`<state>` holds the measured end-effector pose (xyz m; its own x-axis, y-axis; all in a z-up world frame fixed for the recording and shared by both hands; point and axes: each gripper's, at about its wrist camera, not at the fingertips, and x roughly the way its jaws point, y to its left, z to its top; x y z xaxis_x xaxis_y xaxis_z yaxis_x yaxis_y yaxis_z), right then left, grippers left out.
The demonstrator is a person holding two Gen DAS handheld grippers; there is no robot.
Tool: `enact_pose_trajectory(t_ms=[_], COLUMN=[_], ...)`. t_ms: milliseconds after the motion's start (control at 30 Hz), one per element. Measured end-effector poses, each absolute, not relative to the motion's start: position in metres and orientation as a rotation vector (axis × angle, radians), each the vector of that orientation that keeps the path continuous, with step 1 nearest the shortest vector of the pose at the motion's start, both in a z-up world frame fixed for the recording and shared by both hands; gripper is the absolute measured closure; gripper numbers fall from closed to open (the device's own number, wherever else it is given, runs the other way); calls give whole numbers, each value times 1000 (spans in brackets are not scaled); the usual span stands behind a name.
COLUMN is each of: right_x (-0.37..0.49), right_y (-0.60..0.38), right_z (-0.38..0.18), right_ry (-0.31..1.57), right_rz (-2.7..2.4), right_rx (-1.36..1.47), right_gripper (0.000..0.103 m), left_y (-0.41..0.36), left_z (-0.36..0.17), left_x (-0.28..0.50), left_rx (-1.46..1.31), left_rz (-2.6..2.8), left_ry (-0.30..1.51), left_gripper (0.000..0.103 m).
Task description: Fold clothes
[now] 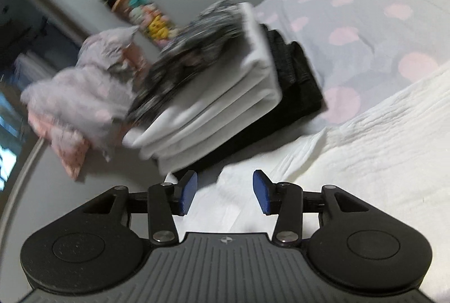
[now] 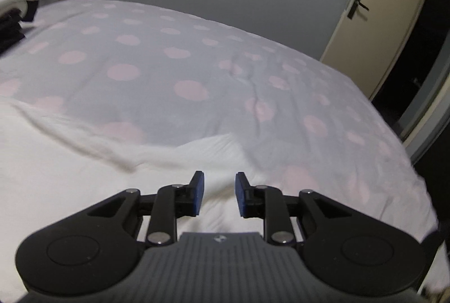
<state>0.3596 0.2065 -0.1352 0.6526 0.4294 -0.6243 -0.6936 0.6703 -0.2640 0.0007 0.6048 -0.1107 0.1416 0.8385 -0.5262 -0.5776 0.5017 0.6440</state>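
A stack of folded clothes (image 1: 213, 95) sat near the bed's (image 2: 197, 55) far left corner. The white garment (image 1: 365, 156) lay spread along its near edge (apparently unfolded). The left gripper (image 1: 223, 192) gaped wide, the right gripper (image 2: 218, 194) narrower, both empty.

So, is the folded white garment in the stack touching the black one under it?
Touching: the left wrist view shows the folded white garment lying directly on the black garment, no gap.
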Motion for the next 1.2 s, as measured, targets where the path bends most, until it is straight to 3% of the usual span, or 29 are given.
enact_pose_trajectory(t_ms=[367,800,1100,1200], right_x=[283,293,292,291], right_y=[161,174,184,185], right_z=[-177,-191,-196,-196], right_ry=[652,703,683,677], right_rz=[648,632,639,642], right_rx=[-337,-298,-326,-326], right_gripper=[77,75,75,75], left_y=[600,616,622,623], left_z=[-122,-177,-157,-163], left_x=[-97,-48,-39,-30], left_rx=[76,340,76,70], left_rz=[1033,873,744,760], left_ry=[968,1061,945,998], left_gripper=[45,48,48,47])
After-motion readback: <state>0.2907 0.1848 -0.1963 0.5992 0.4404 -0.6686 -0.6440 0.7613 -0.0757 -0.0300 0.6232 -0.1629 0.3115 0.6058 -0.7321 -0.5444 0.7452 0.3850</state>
